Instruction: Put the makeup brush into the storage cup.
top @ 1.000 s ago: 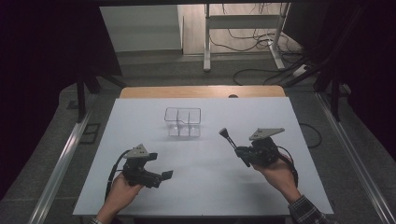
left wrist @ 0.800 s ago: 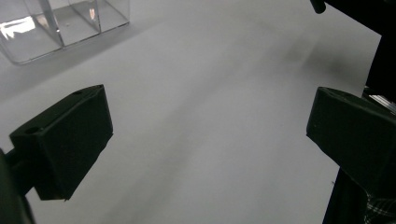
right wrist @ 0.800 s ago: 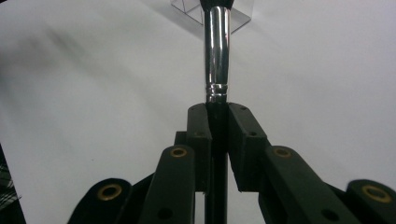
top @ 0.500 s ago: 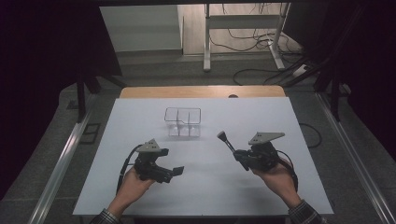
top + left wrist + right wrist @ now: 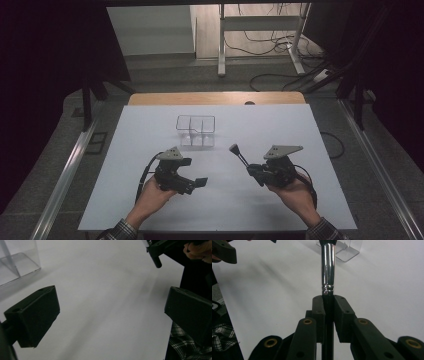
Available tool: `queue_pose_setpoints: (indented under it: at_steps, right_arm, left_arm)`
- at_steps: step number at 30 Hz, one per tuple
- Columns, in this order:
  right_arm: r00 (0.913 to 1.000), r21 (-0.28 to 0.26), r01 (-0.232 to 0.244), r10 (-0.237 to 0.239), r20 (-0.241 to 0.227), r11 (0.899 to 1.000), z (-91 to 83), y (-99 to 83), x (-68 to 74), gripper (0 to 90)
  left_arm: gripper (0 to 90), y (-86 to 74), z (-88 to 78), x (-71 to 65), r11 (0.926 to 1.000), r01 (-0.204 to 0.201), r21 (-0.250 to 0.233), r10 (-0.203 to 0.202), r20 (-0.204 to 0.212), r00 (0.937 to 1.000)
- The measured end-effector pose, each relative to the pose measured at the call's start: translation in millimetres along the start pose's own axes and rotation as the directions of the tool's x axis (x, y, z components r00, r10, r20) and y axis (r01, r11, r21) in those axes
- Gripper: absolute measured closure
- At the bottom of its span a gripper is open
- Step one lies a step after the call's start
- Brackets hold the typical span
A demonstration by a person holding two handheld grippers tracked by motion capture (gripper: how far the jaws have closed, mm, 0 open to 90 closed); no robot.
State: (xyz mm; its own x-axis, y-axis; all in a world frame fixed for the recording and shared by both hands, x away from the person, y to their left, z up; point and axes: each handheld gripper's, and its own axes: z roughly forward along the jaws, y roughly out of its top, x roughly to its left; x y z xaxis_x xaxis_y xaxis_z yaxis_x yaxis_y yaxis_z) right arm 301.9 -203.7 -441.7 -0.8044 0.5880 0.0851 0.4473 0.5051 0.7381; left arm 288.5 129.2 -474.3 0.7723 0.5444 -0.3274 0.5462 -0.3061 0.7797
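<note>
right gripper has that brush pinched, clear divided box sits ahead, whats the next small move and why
Probably carry the right gripper forward and left toward the clear organizer. Its jaws are shut on the makeup brush by the black handle, head pointing toward the box, with bare table between them. The left gripper is open and holds nothing, so it can wait.

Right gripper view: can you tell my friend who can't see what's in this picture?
Two black jaws of the right gripper pinch a brush with a shiny metal collar, pointing over a white table toward a clear box.
</note>
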Motion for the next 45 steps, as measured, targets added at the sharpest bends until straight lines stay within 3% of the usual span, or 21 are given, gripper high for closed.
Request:
queue_pose_setpoints:
  at_steps: [9, 20, 45]
  right_arm:
    - [0.9997, -0.002, 0.018, -0.018, -0.014, 1.000, 3.9, 1.1, 7.0, 79.7]
    - [0.9989, -0.001, 0.035, -0.035, -0.031, 0.999, 8.9, 2.6, 13.6, 79.7]
    - [0.9929, -0.012, 0.063, -0.064, -0.101, 0.998, 24.4, 7.5, 36.5, 79.7]
  left_arm:
    - [0.0, 5.6, 7.6, -0.9, 0.9998, 0.011, -0.019, -0.010, 0.058, 0.9983]
    - [0.0, 8.0, 18.1, -3.6, 0.9992, 0.030, -0.024, -0.027, 0.133, 0.9908]
    - [2.6, 7.8, 31.1, -7.2, 0.9971, 0.070, -0.028, -0.063, 0.212, 0.9753]
